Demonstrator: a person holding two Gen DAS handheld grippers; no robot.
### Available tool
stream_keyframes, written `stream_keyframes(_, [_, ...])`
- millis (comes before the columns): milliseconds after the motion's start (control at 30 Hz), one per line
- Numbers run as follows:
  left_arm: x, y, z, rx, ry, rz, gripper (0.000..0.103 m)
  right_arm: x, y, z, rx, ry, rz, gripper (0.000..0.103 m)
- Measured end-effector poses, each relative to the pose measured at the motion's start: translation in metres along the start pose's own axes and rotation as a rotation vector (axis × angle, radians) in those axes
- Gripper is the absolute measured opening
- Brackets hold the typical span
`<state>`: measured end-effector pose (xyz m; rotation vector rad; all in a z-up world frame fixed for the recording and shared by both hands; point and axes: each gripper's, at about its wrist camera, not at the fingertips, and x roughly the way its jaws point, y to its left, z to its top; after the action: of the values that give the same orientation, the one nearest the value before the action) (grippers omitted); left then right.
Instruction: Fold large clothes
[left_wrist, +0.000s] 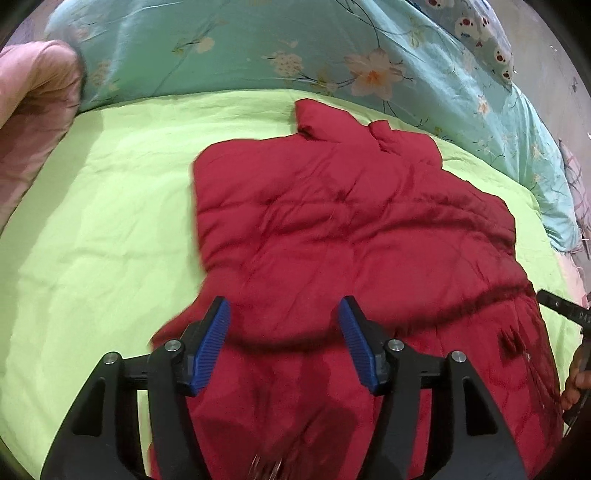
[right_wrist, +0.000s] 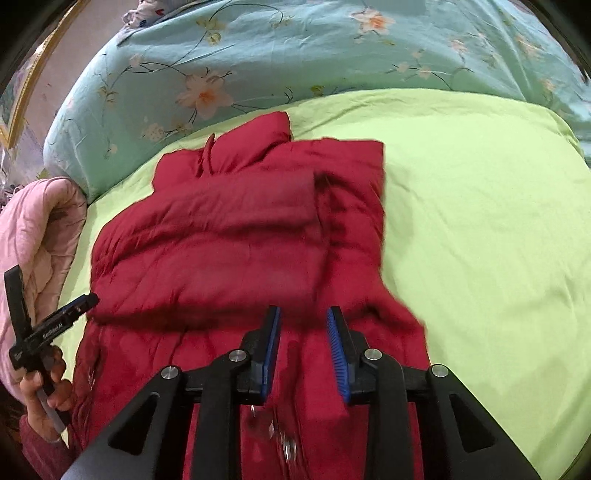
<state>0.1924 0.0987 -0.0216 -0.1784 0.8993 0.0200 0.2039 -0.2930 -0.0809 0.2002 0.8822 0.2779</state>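
1. Across the middle of the bed, on the lime-green sheet, the red padded jacket is lying flat with its collar pointing toward the floral quilt — a spread that is giving both tools room to work from the hem end.
2. Both sleeves appear to be lying folded in over the chest, the upper one crossing the body in the right wrist view, so the jacket is reading as a narrow strip, probably ready for a lengthwise fold.
3. The left tool is hovering over the lower part of the jacket with its jaws standing well apart and gripping nothing; red fabric is showing between the blue pads, but no fold is rising into them.
4. The right tool is hanging over the same end, its jaws parted more narrowly and likewise holding nothing.
5. A pink quilt is sitting bunched at the bed's edge — pushed aside, I judge, to keep the folding area free.
6. Judging by this, the hem is the likely next grasp for carrying up toward the collar.
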Motion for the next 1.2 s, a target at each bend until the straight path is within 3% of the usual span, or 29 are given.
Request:
stream_keyframes(133, [-0.025,0.017,-0.029,-0.027,0.015,-0.007,0.060,-0.024,-0.008,-0.027,0.023,0.014,0.022,0.042])
stream_keyframes(533, [-0.089,0.058,-0.115,-0.119,0.032,0.005,0.060,-0.081,-0.023,-0.099,0.057,0.013,0.047,0.053])
stream_keyframes(900, [-0.114,0.058,-0.149,-0.110,0.053,-0.014,0.064,-0.114,-0.055,-0.127,0.132,0.003,0.014,0.058])
stream_keyframes(1200, [-0.111,0.067,-0.178,-0.155,0.133,-0.066,0.064,-0.109,-0.072,-0.156,0.171,0.091,0.038,0.059])
